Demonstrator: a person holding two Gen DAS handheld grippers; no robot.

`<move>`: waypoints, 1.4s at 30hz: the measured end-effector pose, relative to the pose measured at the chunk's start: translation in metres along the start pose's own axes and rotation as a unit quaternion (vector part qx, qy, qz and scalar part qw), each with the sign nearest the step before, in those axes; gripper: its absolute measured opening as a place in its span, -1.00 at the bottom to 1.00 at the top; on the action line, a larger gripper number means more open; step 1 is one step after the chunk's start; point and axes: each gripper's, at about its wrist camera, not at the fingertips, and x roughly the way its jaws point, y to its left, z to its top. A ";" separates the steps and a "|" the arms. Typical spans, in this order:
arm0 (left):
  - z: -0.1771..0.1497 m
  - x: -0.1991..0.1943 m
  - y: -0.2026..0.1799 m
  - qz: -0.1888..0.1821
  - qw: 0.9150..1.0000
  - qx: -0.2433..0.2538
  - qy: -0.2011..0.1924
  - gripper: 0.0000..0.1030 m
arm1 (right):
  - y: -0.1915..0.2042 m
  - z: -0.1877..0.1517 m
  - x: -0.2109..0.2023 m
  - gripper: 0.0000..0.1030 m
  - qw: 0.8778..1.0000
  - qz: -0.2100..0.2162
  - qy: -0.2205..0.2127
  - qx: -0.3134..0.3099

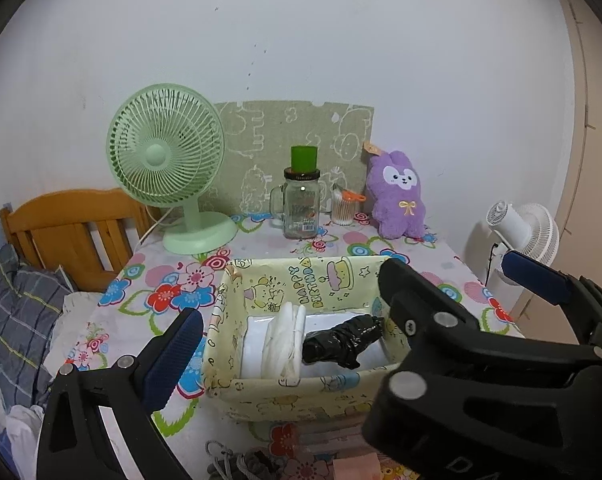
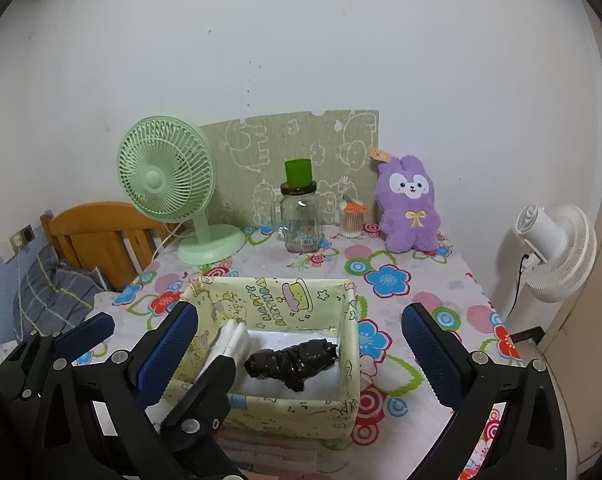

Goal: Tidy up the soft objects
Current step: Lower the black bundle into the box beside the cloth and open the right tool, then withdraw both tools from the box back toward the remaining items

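A yellow cartoon-print fabric basket [image 1: 301,280] [image 2: 277,300] stands on the flowered tablecloth. Inside it lie a crumpled black plastic bag [image 1: 341,340] [image 2: 293,360] and folded white soft items [image 1: 281,340] [image 2: 233,340]. A purple plush rabbit [image 1: 397,196] [image 2: 409,208] sits upright at the back right. My left gripper [image 1: 301,332] is open in front of the basket. Its right finger is hidden behind the right gripper's black left finger [image 1: 421,320]. My right gripper [image 2: 301,344] is wide open, one finger on each side of the basket's front, with no pad touching anything.
A green desk fan [image 2: 165,184], a glass jar with a green cup on top [image 2: 299,216] and a cotton swab tub [image 2: 351,220] stand at the back. A white fan [image 2: 553,248] is beyond the table's right edge, a wooden headboard [image 1: 73,232] to the left. Grey and pink items [image 1: 245,464] lie nearest me.
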 end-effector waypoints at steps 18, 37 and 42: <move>-0.011 -0.044 -0.009 -0.001 1.000 0.004 -0.026 1.00 | 0.008 -0.008 -0.048 1.00 1.000 -0.007 -0.012 -0.013; -0.035 -0.068 -0.020 -0.008 0.999 0.016 -0.031 1.00 | 0.008 -0.034 -0.078 1.00 1.000 -0.016 -0.011 -0.016; -0.043 -0.072 -0.023 -0.005 0.999 0.020 -0.028 1.00 | 0.006 -0.041 -0.080 1.00 1.000 -0.015 -0.006 -0.013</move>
